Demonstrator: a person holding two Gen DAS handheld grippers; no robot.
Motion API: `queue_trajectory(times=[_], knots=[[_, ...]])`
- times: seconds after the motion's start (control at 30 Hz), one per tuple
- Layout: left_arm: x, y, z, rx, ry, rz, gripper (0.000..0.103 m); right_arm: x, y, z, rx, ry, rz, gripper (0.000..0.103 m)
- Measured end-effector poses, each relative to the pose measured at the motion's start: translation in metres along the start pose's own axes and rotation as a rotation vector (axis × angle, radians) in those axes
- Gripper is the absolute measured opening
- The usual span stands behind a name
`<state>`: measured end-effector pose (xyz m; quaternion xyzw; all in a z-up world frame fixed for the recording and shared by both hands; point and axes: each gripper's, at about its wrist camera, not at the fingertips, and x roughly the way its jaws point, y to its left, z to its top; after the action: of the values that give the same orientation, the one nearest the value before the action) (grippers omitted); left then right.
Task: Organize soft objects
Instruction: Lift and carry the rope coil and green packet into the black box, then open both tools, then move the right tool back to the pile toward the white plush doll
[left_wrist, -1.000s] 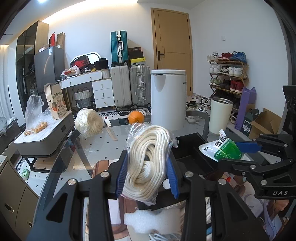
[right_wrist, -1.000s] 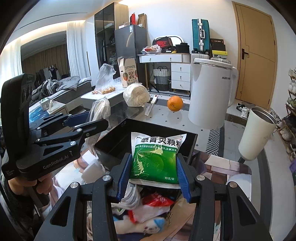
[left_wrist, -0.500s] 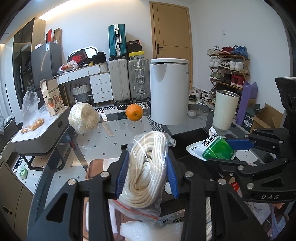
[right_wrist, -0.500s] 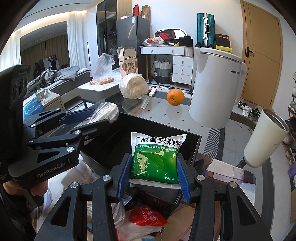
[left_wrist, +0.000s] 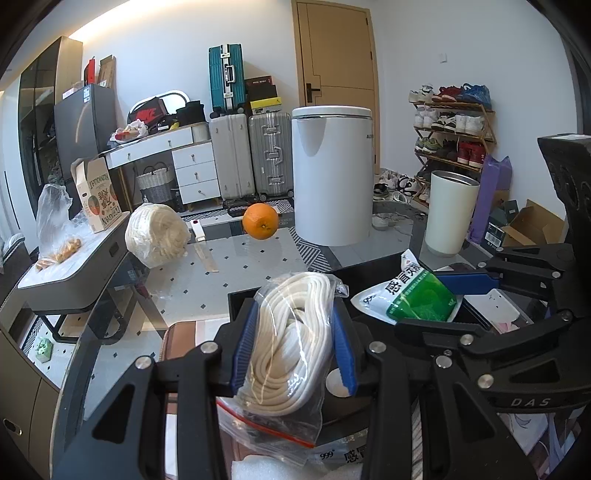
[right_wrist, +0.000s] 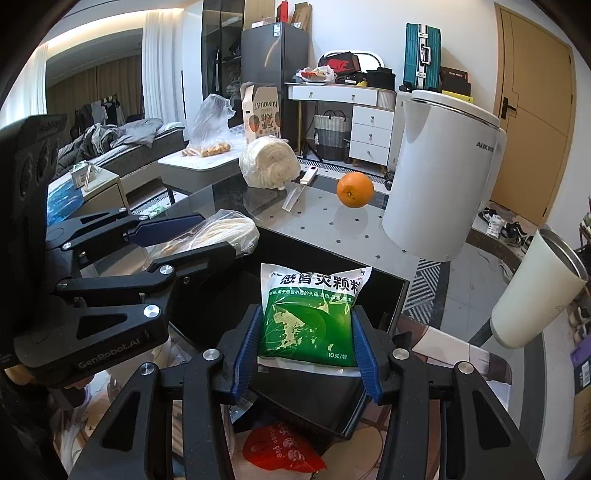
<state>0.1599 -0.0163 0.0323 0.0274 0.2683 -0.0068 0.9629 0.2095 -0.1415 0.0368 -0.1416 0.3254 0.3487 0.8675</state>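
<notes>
My left gripper is shut on a clear zip bag of coiled white rope, held over the near edge of a black bin. Across the bin, my right gripper is shut on a green and white medicine pouch, hanging above the bin's dark inside. From the right wrist view the left gripper with its rope bag comes in from the left. In the left wrist view the right gripper and its pouch sit at the right.
On the glass table behind the bin lie a white rope ball, an orange, a white appliance and a cream tumbler. A red bag and other soft packets lie below the bin.
Both grippers have moved forward over the black bin with their loads, and the bin now fills more of the views. Both grips are unchanged.
</notes>
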Motion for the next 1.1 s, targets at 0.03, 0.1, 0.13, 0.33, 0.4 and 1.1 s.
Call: queue_trajectory(times=[0.03,0.1,0.13,0.33,0.4,1.1], knots=[[0.001,0.000,0.000,0.001,0.001,0.000,0.038,0.001,0.000,0.000,-0.003,0.004,0.004,0.053],[0.001,0.000,0.000,0.002,0.002,-0.002,0.038,-0.001,0.000,0.000,-0.008,-0.006,0.004,0.055],[0.002,-0.001,0.000,0.001,0.002,-0.003,0.038,-0.001,0.001,0.000,-0.010,-0.006,-0.001,0.055],[0.002,-0.001,0.001,0.003,0.003,-0.004,0.038,-0.010,-0.003,-0.001,-0.006,-0.015,-0.021,0.063],[0.002,-0.001,0.000,0.003,0.005,-0.004,0.038,-0.013,-0.004,-0.003,0.000,-0.021,-0.025,0.068],[-0.029,0.010,0.002,-0.069,-0.051,-0.037,0.103,-0.074,-0.012,-0.030,0.137,-0.108,-0.069,0.101]])
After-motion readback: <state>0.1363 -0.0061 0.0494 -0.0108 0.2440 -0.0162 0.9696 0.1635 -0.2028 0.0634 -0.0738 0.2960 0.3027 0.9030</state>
